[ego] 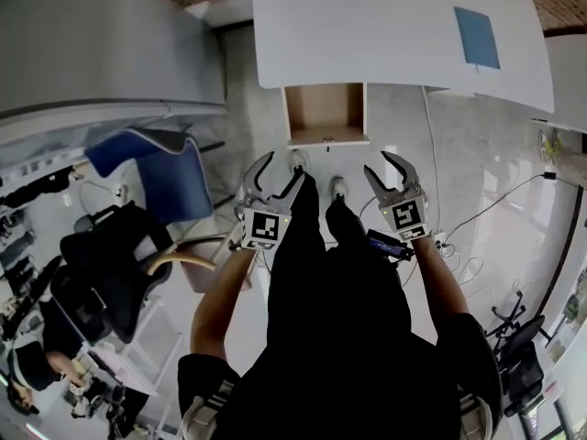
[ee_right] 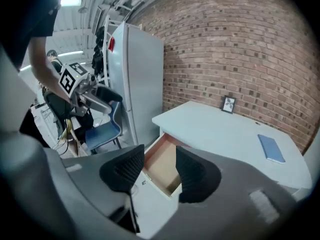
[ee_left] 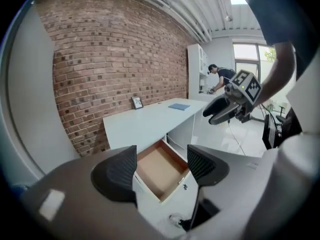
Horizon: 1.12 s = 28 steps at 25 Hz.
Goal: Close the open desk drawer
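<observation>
Grippers: both held out ahead of the person, side by side and well apart, short of the desk.
Left gripper [ego: 282, 167]: released, jaws spread wide, with only open air between the pads; the drawer shows beyond the gap.
Right gripper [ego: 378, 165]: released too, jaws parted, gripping nothing.
Blue chair [ego: 165, 168]: on the floor to the left, apart from the drawer.
Drawer [ego: 325, 112]: pulled out from under the desk's front edge, brown inside, white front panel toward the person; neither gripper touches it.
Desk [ego: 367, 26]: white top, set against the wall.
Blue pad [ego: 477, 37]: flat on the desk top, right of the drawer.
Picture frame [ee_right: 229, 104]: small, upright at the desk's back edge.
Brick wall [ee_left: 115, 54]: red, just behind the desk.
</observation>
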Tool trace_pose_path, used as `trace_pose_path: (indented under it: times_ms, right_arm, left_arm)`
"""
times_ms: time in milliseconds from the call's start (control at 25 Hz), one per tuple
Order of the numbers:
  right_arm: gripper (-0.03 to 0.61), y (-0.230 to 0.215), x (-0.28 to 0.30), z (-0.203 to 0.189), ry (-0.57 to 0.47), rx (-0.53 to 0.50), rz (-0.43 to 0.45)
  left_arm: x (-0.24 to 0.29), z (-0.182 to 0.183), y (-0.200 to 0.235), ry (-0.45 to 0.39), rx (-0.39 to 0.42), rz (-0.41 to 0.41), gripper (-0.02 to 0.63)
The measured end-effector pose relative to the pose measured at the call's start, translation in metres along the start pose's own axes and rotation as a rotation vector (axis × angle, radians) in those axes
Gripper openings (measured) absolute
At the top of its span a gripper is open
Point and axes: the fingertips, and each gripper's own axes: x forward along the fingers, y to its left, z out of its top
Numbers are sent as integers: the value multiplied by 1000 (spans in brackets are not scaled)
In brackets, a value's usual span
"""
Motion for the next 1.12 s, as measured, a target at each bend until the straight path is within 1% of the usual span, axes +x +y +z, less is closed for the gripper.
trace_pose_path:
  times_ms: [160,280,440,600,760,880,1000,1120]
  right_arm:
    - [202,4,27,-32,140,-123,35]
    - [202,3,47,-56,212,-217,71]
    - [202,2,78,-102,310,-312,137]
    - [202,6,108,-142,382,-408,191]
    - [202,12,127,-183,437,-422,224]
    - [202,10,139,-208,478,-427,231]
    - [202,2,152,-223,506,-412,224]
    - [202,-2,161,-236,536,-406,223]
  left_arm:
    - [19,-42,-8,130,110,-76,347]
    - [34,-69,-18,195,188,-149,354]
    - [58,-118,-29,294,249,-236,355]
    - [80,-163,-30,374,311,-286,351]
    - [100,-200,-39,427,346,-320,354]
    - [112,-225,-42,463,360,-330,356]
    - [123,-242,-41,486,358,-333,339]
    - [130,-262,-45,529,375,-355,333]
